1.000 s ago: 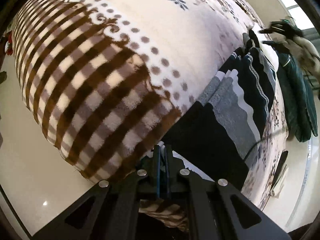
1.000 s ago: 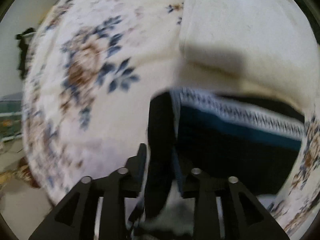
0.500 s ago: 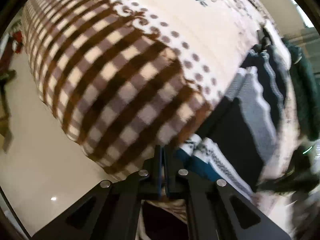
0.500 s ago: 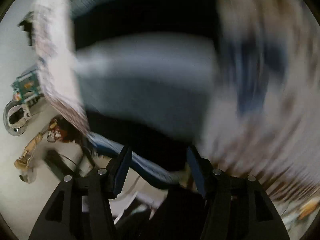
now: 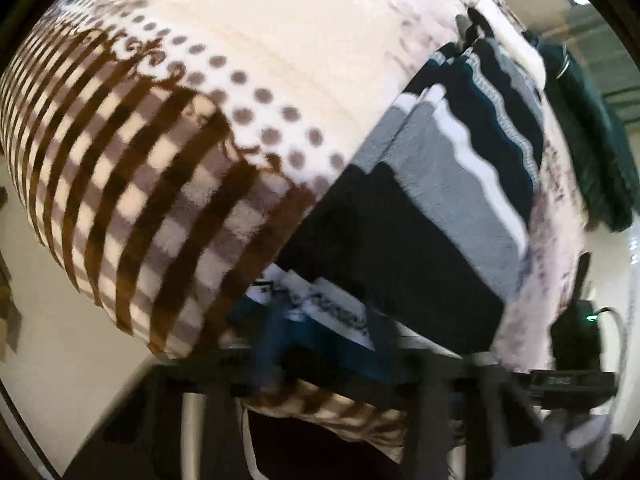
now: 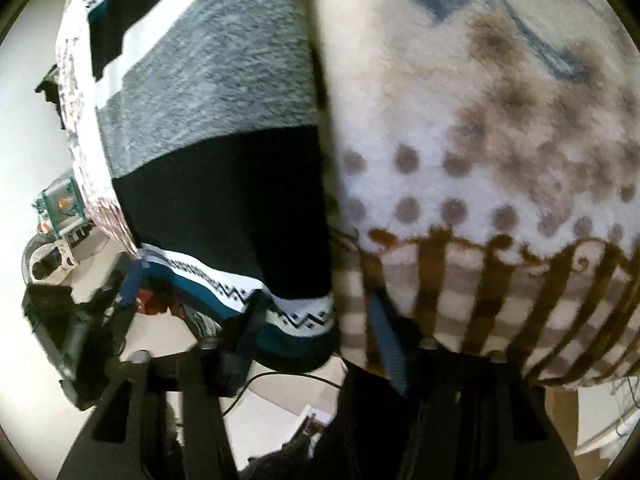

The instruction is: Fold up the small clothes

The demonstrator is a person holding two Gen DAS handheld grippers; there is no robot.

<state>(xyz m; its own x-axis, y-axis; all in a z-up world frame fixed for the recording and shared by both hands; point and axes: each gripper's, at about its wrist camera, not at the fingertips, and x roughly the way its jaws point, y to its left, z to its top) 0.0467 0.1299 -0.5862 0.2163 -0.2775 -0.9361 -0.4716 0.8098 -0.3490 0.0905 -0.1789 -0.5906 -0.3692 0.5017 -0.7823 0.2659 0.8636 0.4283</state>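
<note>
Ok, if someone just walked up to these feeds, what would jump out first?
The striped sweater, with black, grey, white and teal bands, lies on the fleece blanket, right of centre in the left wrist view. The blanket's brown check border fills the left. In the right wrist view the right gripper, jaws apart, sits at the sweater's patterned hem.

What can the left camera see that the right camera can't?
Only the left wrist view shows the dark green garment lying past the blanket's far edge, and the sweater's wavy white stripe. Only the right wrist view shows the open right tongs, with the sweater's zigzag hem between the fingers, and a green box on the floor. Both show the striped sweater on the fleece blanket with brown checks and dots.
</note>
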